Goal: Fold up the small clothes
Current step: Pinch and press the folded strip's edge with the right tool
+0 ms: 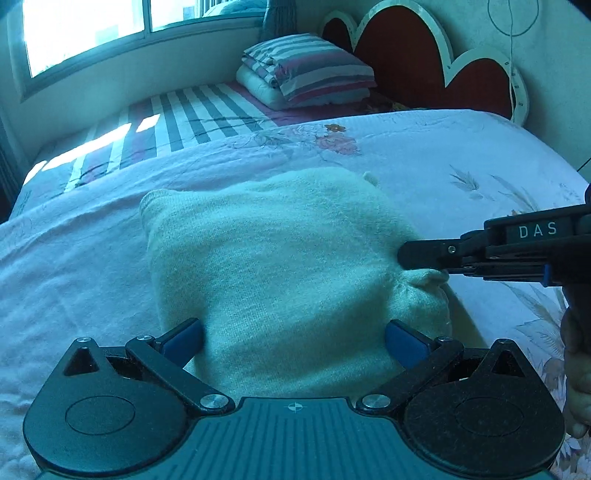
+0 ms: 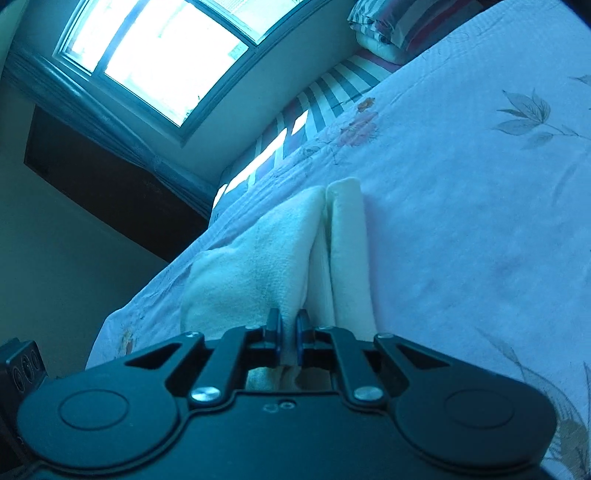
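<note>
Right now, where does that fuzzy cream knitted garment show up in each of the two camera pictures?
Left wrist view: the cream knitted garment fills the centre, lying on the floral bedspread, pinched at its right edge by the right gripper.
Right wrist view: the garment runs up the middle from the shut jaws.
Shared landmark: the striped folded bedding below the window.

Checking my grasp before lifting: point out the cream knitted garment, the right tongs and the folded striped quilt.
cream knitted garment [image 1: 266, 251]: left wrist view, middle.
right tongs [image 2: 288, 328]: right wrist view, between fingertips.
folded striped quilt [image 1: 314, 66]: left wrist view, top.
</note>
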`<state>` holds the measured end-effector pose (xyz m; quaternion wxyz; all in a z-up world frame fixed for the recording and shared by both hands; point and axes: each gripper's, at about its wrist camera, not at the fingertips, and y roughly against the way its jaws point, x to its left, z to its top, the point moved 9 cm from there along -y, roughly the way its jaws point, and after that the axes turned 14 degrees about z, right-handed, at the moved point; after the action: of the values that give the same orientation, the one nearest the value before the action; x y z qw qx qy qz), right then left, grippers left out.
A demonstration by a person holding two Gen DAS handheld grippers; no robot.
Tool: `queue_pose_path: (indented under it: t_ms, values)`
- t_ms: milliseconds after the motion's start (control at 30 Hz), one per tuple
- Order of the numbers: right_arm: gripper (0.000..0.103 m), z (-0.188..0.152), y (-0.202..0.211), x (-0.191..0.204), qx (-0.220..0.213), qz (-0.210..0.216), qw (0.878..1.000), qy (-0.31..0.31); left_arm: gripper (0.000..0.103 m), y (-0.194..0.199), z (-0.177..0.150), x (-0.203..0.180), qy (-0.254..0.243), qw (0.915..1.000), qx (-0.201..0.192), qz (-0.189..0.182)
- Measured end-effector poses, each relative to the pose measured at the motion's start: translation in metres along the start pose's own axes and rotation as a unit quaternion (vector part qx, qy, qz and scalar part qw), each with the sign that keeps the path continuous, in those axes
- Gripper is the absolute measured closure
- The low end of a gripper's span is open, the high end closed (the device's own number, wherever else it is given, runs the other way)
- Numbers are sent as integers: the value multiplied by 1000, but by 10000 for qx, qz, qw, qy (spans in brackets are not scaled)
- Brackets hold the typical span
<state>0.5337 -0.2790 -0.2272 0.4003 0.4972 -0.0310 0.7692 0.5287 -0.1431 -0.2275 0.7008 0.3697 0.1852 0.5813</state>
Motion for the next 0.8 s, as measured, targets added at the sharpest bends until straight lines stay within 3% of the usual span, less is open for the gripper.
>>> queue_pose_path:
  t_ms: [100, 133, 167, 200, 233, 333, 467, 667, 800]
  values:
    - [95, 5, 10, 11, -140, 100, 9997, 167, 0, 19, 6, 6, 279, 9994, -173, -136]
    - [95, 6, 12, 13, -135, 119, 9997, 158, 8, 26, 7, 9, 377, 9989, -241, -144]
    - [95, 7, 15, 14, -149, 145, 9997, 149, 56, 29, 6, 11, 345, 9991, -239, -28]
    - [95, 7, 16, 14, -145, 145, 9997, 157, 78, 29, 4, 15, 256, 9991, -203, 274]
    - [95, 7, 19, 13, -145, 100, 9997, 170, 87, 28, 2, 20, 252, 9989, -144, 380]
    - [95, 4, 20, 6, -141, 53, 9999, 71, 87, 21, -7, 25, 475, 9987, 186, 72]
    - [95, 0, 20, -5, -168, 3, 9998, -79, 87, 15, -8, 23, 534, 9982, 253, -67]
    - [95, 6, 25, 0, -278, 4, 9996, -82, 87, 14, 1, 13, 526, 9983, 260, -53]
    - [91, 1, 16, -12, -17, -278, 9995, -117, 87, 9, -3, 8, 265, 9996, 86, -6]
